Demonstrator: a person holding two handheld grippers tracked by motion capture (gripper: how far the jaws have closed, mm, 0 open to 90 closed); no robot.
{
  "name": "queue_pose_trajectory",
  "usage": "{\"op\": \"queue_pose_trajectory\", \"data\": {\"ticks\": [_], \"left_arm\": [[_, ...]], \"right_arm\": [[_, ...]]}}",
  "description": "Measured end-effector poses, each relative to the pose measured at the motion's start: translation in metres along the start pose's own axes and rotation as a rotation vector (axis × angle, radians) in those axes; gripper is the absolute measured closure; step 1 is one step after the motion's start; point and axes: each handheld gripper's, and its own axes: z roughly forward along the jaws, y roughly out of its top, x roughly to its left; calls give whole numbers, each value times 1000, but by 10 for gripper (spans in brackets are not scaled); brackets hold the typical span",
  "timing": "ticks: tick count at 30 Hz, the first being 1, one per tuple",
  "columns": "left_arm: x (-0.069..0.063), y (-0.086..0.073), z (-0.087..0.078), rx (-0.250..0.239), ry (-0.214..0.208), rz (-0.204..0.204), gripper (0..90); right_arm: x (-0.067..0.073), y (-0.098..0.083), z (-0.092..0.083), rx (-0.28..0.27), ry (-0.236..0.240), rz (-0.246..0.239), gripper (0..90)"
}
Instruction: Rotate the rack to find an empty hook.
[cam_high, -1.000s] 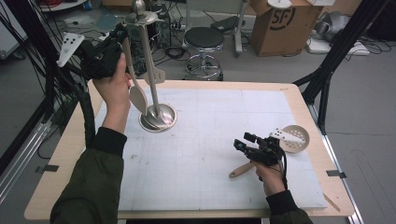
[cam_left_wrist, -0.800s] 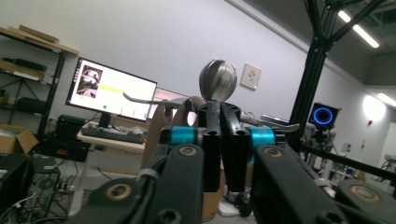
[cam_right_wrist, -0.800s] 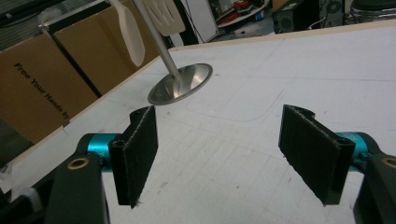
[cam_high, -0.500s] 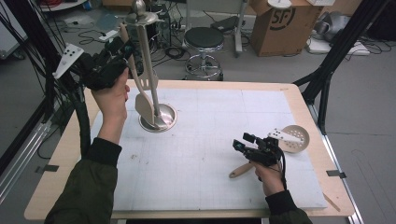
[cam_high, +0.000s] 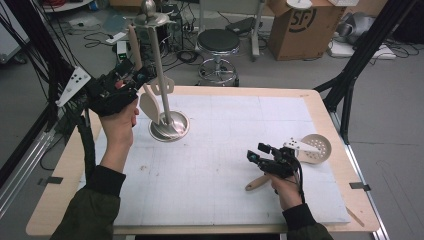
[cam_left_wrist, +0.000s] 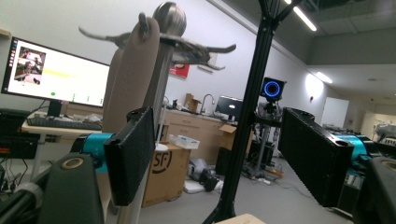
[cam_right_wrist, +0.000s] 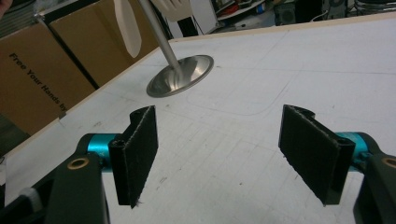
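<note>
Beside the utensil stand, the left tongs had just been opening, releasing the wooden spatula to hang there, while the right tongs gaped empty.

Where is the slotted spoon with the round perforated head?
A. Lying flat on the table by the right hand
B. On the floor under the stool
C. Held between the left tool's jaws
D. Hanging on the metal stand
A: the slotted spoon lies flat on the table just beyond the right tool, far from the stand.
</note>
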Motion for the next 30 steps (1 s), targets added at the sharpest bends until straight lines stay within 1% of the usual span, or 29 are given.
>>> {"op": "queue_pose_trajectory", "data": {"ticks": [2, 9, 13, 18, 22, 23, 25, 27, 30], "left_arm": [[1, -2, -2, 6, 7, 5, 276], [2, -10, -10, 13, 9, 6, 273], [4, -12, -15, 16, 3, 0, 272], [3, -18, -22, 26, -2, 3, 270], [3, -25, -30, 32, -7, 3, 269], [4, -27, -32, 35, -8, 7, 269], [4, -30, -37, 40, -3, 27, 264], [5, -34, -41, 43, 2, 37, 263], [7, -43, -46, 52, 2, 21, 262]], "right_arm": [[0, 0, 0, 1, -4, 1, 279], [-1, 0, 0, 1, -5, 5, 280], [-1, 0, 1, 1, -7, 4, 279], [-1, 0, 0, 2, -6, 4, 279], [-1, 0, 1, 4, -10, 1, 279], [-1, -1, 1, 4, -11, -5, 279], [0, 0, 1, 7, -8, 1, 279], [-1, 0, 1, 6, -10, -3, 279], [-2, -1, 0, 13, -13, 0, 279]]}}
